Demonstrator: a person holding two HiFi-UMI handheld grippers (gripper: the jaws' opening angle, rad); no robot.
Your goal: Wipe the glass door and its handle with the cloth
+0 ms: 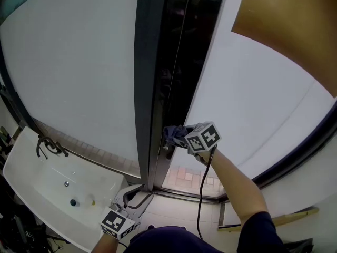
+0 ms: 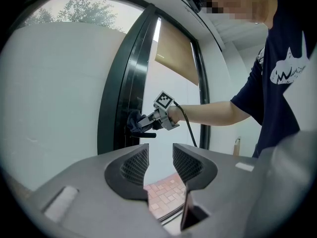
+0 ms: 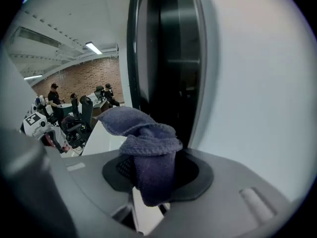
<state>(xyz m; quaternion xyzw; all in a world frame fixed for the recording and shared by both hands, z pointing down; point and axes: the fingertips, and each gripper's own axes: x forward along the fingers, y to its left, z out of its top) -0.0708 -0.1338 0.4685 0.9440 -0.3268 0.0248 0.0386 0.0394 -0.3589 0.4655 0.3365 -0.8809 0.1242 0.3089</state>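
While our right gripper clamps the cloth by the door handle, our left gripper gapes empty at seven o'clock.

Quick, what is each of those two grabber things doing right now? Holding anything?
Left gripper: open, fingers apart, nothing between them.
Right gripper: closed, holding the blue cloth.

Navy white-printed T-shirt; grey left claw and right claw bear black-and-white marker cubes.
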